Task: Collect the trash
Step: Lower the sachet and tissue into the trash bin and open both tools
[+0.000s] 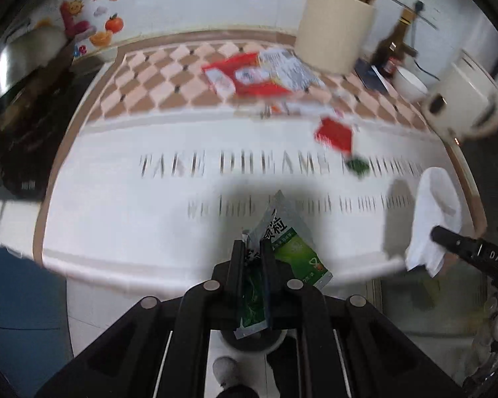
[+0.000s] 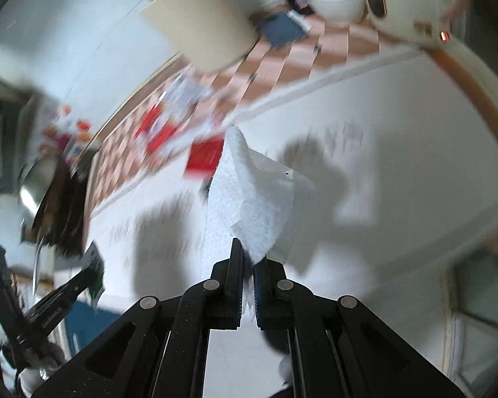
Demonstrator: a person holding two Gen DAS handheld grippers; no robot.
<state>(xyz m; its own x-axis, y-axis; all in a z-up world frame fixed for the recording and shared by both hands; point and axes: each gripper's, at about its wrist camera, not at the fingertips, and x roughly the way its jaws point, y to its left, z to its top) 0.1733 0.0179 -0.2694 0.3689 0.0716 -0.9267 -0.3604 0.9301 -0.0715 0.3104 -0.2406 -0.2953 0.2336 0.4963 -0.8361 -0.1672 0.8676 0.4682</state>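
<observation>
My left gripper (image 1: 252,248) is shut on a green and silver snack wrapper (image 1: 292,242) and holds it above the table's near edge. My right gripper (image 2: 249,255) is shut on a white paper towel (image 2: 252,195), which hangs above the white mat; it also shows at the right of the left wrist view (image 1: 431,219). On the table lie a small red packet (image 1: 335,134), a green scrap (image 1: 358,165), and a red and white pile of wrappers (image 1: 262,73). The left gripper with its wrapper shows at lower left in the right wrist view (image 2: 93,265).
A white mat with grey lettering (image 1: 182,199) covers the table. A cream utensil holder (image 1: 335,30), a dark bottle (image 1: 395,46), a white bowl (image 1: 410,83) and a cream appliance (image 1: 464,102) stand at the back right. A dark object (image 1: 26,122) sits at the left. A blue bin (image 1: 20,305) is below left.
</observation>
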